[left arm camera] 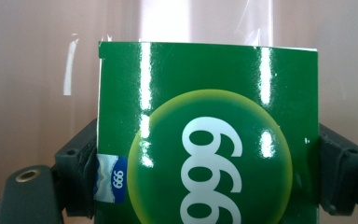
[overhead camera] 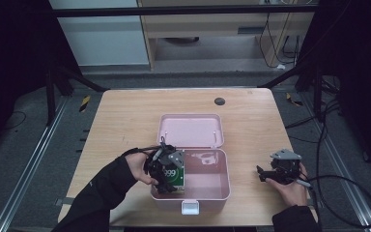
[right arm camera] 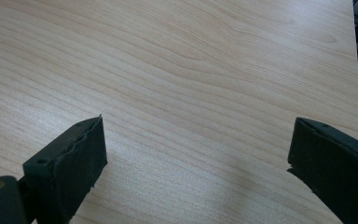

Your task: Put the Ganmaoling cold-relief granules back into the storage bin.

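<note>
You are holding the green box point(overhead camera: 175, 175) in your left gripper point(overhead camera: 166, 175), the fingers point(left arm camera: 77, 163) pressing on its two opposite sides. In the left gripper view the box is filling the space between the fingers, its glossy green face showing a yellow-green circle with large white "999" figures, and a small blue label point(left arm camera: 112, 179) is sitting at its lower left edge beside one finger. Behind the box, the pale pink inner surface of the case is showing.

In the high view you are keeping the green box at the left end of the pink case point(overhead camera: 222, 191), inside its lower tray, with the box standing roughly upright against the left wall. Whether its bottom edge is touching the tray floor cannot be told from here. The case is lying open on the bench point(overhead camera: 125, 121), its lid point(overhead camera: 191, 130) folded back flat on the far side, and its white latch point(overhead camera: 190, 207) is sticking out at the near edge. Something small and pale is lying in the tray near the hinge, too unclear to name.

Your right gripper point(overhead camera: 270, 174) is resting well apart from the case, near the right edge of the bench, in your right hand point(overhead camera: 292, 188). Its fingers point(right arm camera: 70, 163) are standing wide open with nothing between them, just the bare wood grain of the bench below in the right gripper view. A small dark round disc point(overhead camera: 220, 101) is sitting at the far side of the bench.
</note>
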`<state>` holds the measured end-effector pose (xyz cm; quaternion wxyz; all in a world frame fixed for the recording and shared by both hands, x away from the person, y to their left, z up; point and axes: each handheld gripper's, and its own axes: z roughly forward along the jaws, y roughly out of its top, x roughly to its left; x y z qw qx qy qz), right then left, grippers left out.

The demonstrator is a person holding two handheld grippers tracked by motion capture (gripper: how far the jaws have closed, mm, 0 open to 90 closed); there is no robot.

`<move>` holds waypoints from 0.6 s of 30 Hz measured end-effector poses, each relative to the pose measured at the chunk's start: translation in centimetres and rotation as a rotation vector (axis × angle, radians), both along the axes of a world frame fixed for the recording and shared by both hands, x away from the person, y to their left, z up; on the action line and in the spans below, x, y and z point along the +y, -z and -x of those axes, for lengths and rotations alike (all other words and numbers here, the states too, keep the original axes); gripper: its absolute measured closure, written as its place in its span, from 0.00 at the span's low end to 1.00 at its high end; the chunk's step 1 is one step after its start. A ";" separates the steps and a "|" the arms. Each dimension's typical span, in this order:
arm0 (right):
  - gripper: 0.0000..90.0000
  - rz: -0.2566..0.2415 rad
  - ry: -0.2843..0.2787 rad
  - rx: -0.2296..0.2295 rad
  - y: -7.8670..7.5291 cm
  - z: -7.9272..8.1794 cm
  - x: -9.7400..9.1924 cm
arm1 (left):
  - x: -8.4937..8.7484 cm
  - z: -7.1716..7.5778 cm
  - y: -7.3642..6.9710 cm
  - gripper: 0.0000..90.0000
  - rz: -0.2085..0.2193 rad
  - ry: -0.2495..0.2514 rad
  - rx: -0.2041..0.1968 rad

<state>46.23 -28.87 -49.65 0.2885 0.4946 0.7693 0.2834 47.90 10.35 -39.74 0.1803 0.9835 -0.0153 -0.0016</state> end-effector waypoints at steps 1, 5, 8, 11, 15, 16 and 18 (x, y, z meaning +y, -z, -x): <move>0.05 0.001 -0.001 0.001 0.0 0.0 0.0 | 0.0 0.0 0.1 0.15 -0.004 0.000 0.004; 0.05 0.003 -0.003 -0.001 0.0 0.0 0.0 | 0.0 0.0 0.1 0.14 -0.005 -0.002 0.004; 0.05 0.003 -0.003 0.000 0.0 0.0 0.0 | 0.0 0.0 0.1 0.14 -0.008 -0.006 0.005; 0.05 0.002 -0.002 -0.001 0.0 0.0 0.0 | 0.1 0.0 0.0 0.13 0.001 -0.007 -0.005; 0.05 0.004 -0.001 0.000 0.0 0.0 0.0 | 0.4 0.0 -0.7 0.13 0.021 -0.014 -0.015; 0.04 0.003 -0.002 0.000 0.0 0.0 0.0 | 0.5 0.1 -0.9 0.13 0.031 -0.017 -0.017; 0.04 0.001 0.000 0.002 0.0 0.0 0.0 | 0.9 0.3 -1.8 0.14 0.070 -0.016 -0.034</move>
